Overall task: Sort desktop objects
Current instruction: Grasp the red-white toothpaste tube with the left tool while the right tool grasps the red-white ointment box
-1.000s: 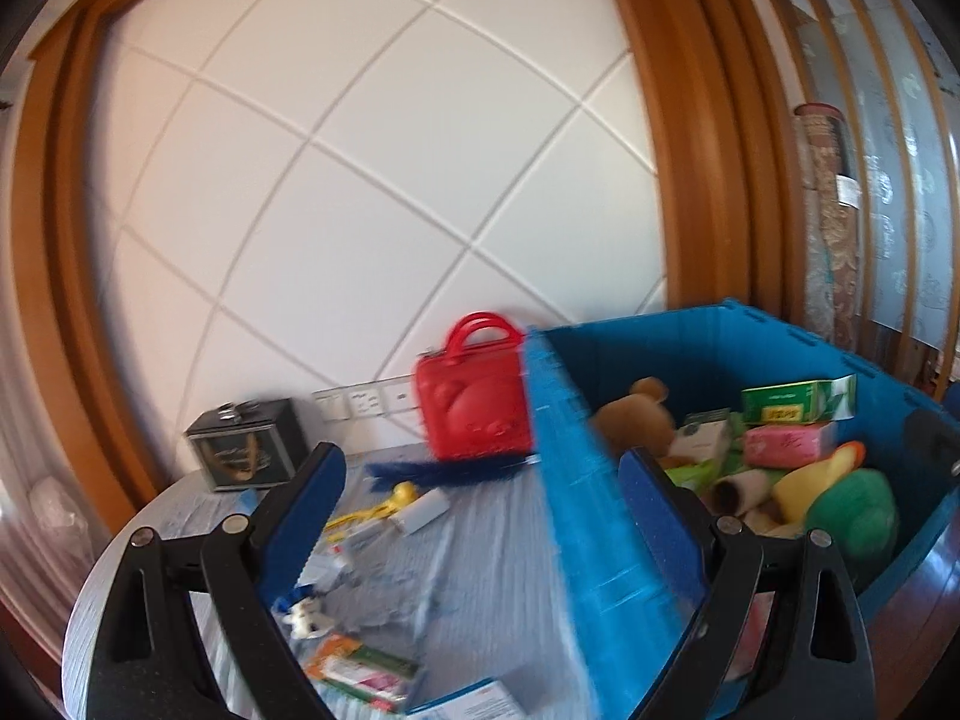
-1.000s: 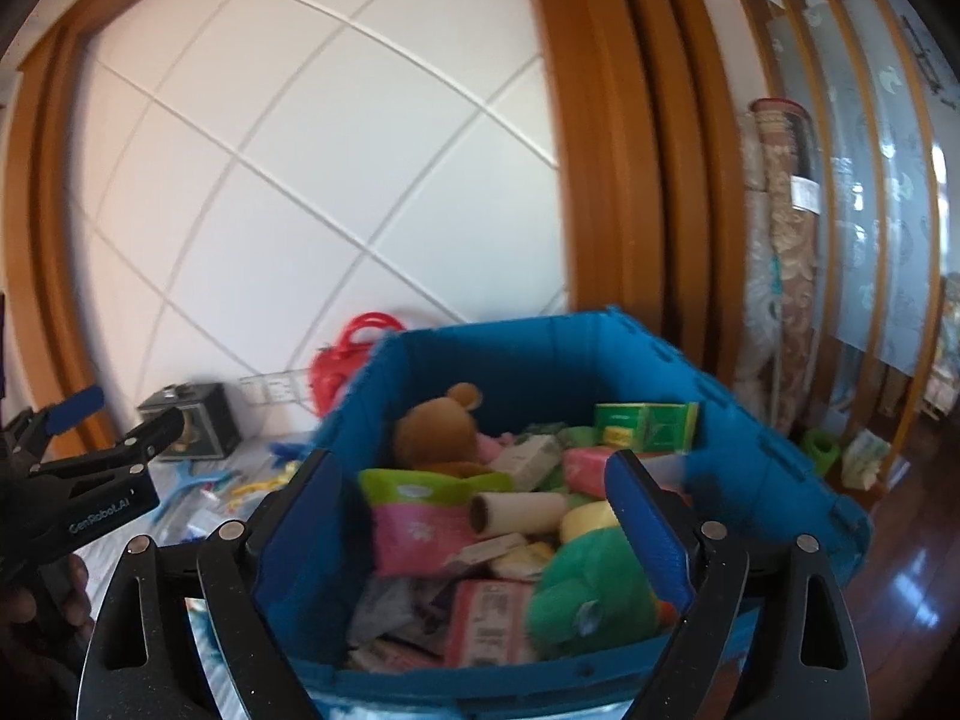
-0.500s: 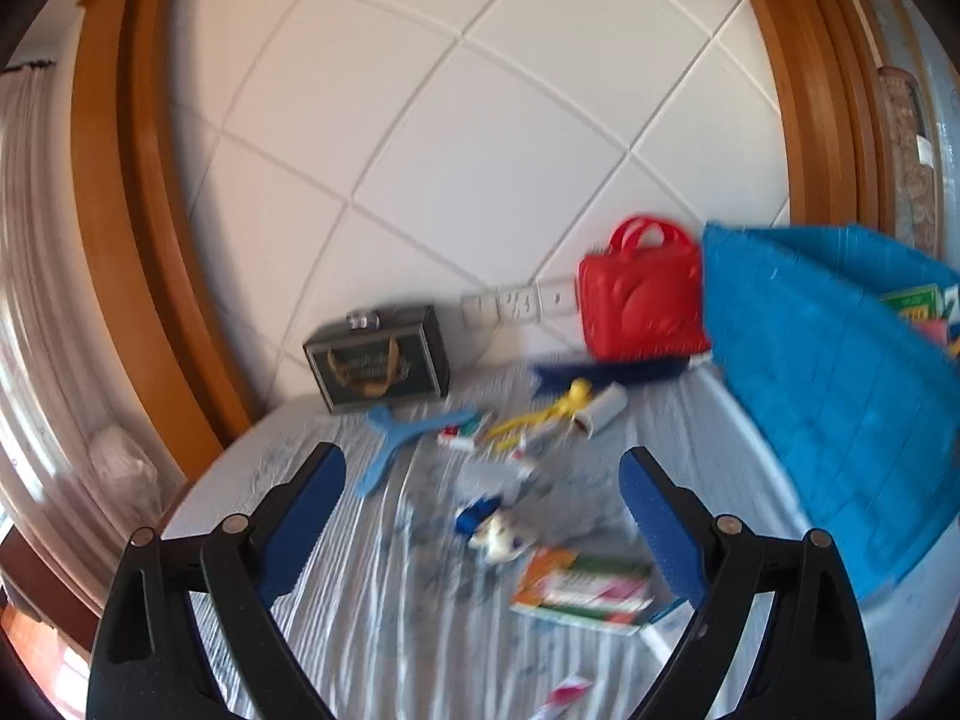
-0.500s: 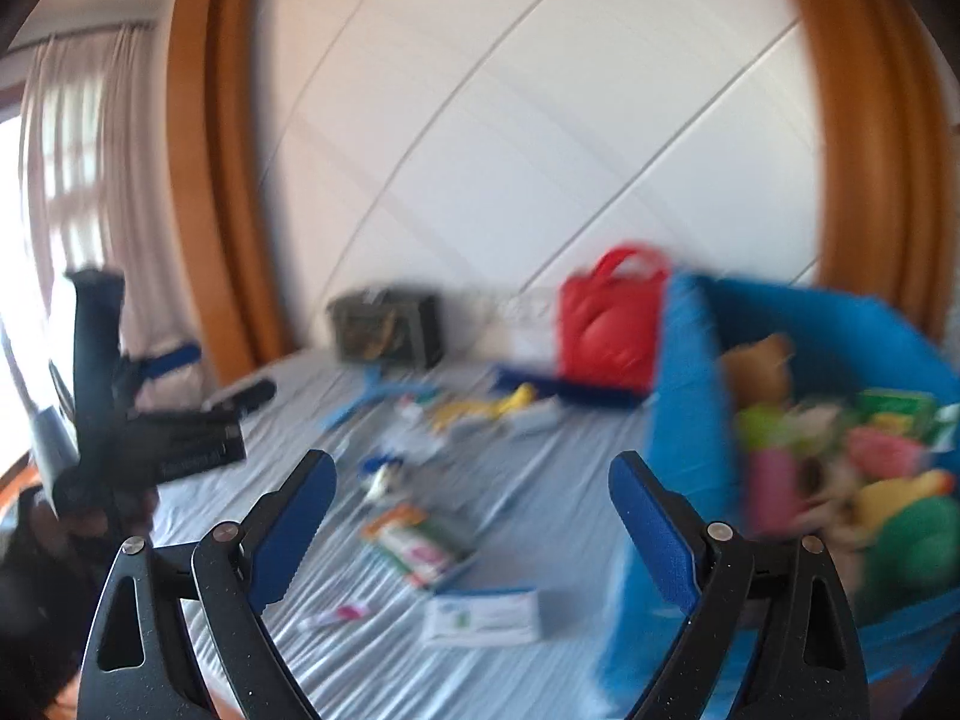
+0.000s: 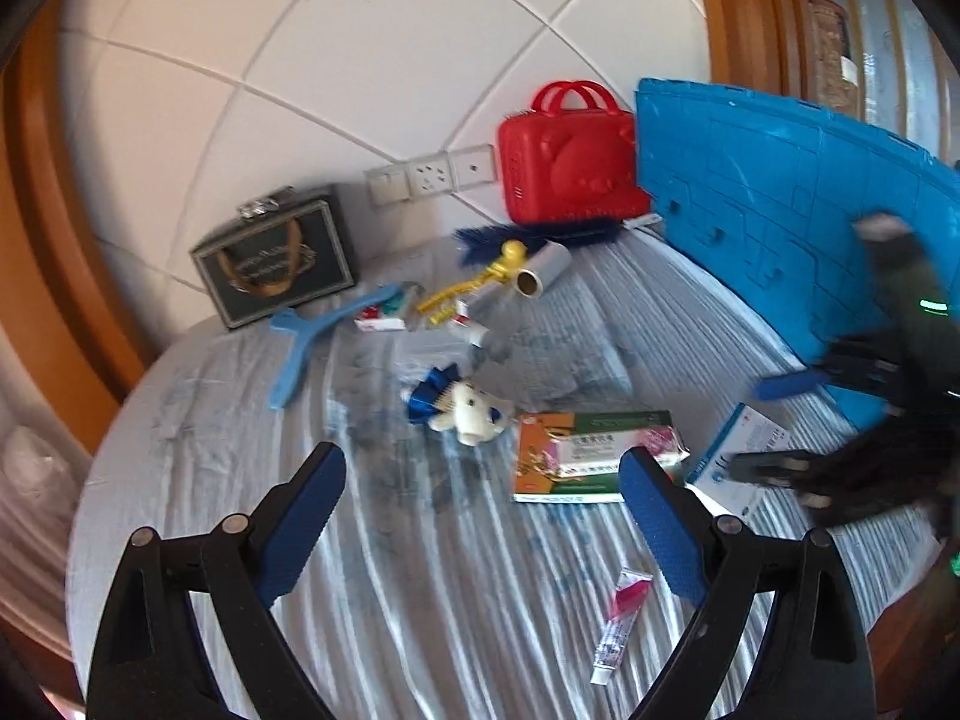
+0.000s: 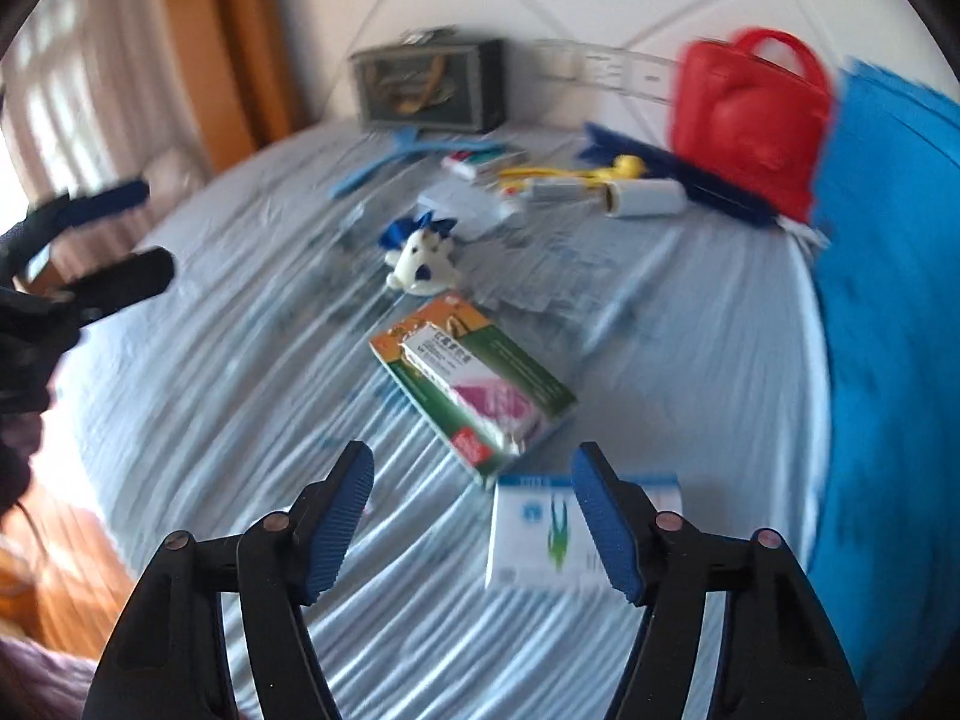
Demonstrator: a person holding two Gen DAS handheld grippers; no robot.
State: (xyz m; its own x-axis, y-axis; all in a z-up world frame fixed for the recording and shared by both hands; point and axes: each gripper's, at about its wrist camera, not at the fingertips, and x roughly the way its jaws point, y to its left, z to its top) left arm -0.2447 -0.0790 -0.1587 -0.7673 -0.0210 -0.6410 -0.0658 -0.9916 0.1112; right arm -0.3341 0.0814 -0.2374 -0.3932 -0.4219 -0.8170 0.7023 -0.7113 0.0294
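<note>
Loose objects lie on a round table with a striped grey cloth (image 5: 198, 456). An orange and green box (image 5: 591, 456) (image 6: 474, 384) lies mid-table, a white and blue box (image 5: 735, 450) (image 6: 570, 531) to its right. A small white plush with a blue bow (image 5: 462, 408) (image 6: 423, 252) lies behind them. My left gripper (image 5: 483, 519) is open and empty above the cloth, near a small pink tube (image 5: 618, 624). My right gripper (image 6: 471, 513) is open and empty, just above the white and blue box; it also shows at the right in the left wrist view (image 5: 774, 420).
A blue crate (image 5: 798, 198) (image 6: 888, 324) stands on the right. A red toy case (image 5: 570, 162), a dark gift box (image 5: 273, 258), a blue brush (image 5: 540, 234), a blue hanger (image 5: 312, 342), a roll (image 5: 540, 273) and small packets lie at the back.
Both grippers have swung left from the blue crate and tipped down toward the table. The right one has come low over the white and blue box. Both stayed open.
</note>
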